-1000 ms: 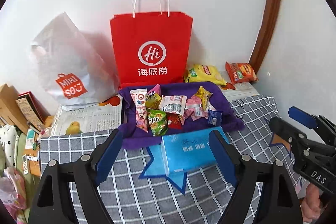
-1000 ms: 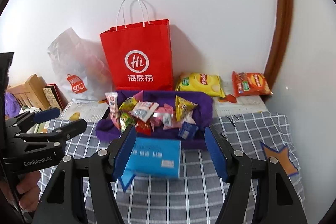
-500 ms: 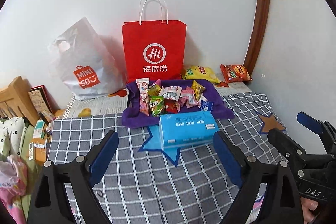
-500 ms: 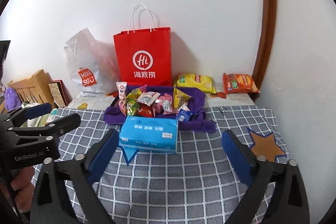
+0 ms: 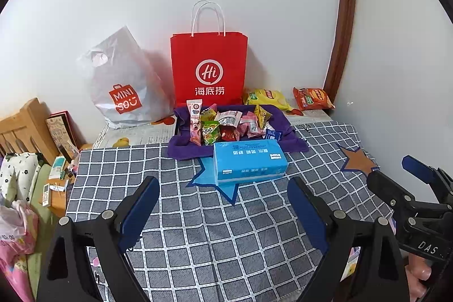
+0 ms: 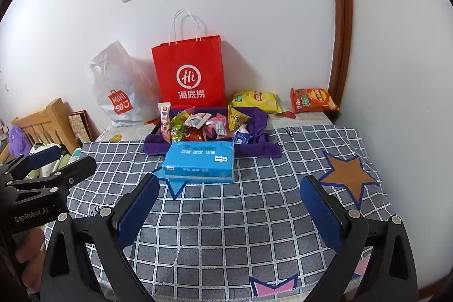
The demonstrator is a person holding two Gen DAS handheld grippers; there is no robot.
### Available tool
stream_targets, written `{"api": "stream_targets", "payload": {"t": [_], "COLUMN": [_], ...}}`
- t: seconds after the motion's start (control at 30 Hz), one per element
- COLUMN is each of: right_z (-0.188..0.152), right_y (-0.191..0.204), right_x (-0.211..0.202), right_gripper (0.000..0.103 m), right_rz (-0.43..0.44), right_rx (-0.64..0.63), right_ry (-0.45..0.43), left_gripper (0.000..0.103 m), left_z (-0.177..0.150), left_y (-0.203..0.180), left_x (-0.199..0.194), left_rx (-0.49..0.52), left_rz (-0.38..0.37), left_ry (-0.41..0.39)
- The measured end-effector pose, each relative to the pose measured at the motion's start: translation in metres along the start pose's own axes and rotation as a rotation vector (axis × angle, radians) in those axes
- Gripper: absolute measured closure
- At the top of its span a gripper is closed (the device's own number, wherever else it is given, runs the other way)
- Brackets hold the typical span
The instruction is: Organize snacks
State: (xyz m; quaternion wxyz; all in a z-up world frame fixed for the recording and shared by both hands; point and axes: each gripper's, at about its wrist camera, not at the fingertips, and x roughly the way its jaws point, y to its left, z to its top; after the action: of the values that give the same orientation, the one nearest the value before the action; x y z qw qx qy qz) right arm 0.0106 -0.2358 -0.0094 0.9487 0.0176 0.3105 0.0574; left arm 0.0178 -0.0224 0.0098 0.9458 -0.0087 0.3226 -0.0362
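Note:
Several small snack packets (image 5: 226,125) (image 6: 198,126) lie in a purple-lined tray (image 5: 181,149) (image 6: 263,150) at the back of the table. A yellow chip bag (image 5: 267,98) (image 6: 254,101) and an orange chip bag (image 5: 311,98) (image 6: 312,100) lie behind it on the right. My left gripper (image 5: 222,210) is open and empty, low over the checked cloth, well short of the tray. My right gripper (image 6: 229,212) is open and empty, also near the front. Each gripper shows in the other's view, the right (image 5: 410,180) and the left (image 6: 51,160).
A blue tissue pack (image 5: 249,164) (image 6: 201,162) lies in front of the tray. A red paper bag (image 5: 209,70) (image 6: 189,72) and a white Miniso plastic bag (image 5: 121,87) (image 6: 119,87) stand against the wall. Wooden furniture and clutter (image 5: 25,132) sit left of the table.
Both grippers have pulled back and up from the tray and tissue pack, so more of the table shows. Both stay open and empty.

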Motion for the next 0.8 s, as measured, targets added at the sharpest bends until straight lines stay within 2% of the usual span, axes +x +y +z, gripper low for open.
{"api": "stream_targets", "payload": {"t": [0.8], "right_z": [-0.0017], "right_y": [0.0043], "right_x": [-0.0112], "right_gripper": [0.004], "right_rz": [-0.017], "right_rx": [-0.012], "right_ry": [-0.013], "left_gripper": [0.012], "left_z": [-0.0014], "left_y": [-0.0030], "left_x": [-0.0082], "left_rx": [-0.004], "left_rz": [-0.017], "left_ry": [-0.012]}}
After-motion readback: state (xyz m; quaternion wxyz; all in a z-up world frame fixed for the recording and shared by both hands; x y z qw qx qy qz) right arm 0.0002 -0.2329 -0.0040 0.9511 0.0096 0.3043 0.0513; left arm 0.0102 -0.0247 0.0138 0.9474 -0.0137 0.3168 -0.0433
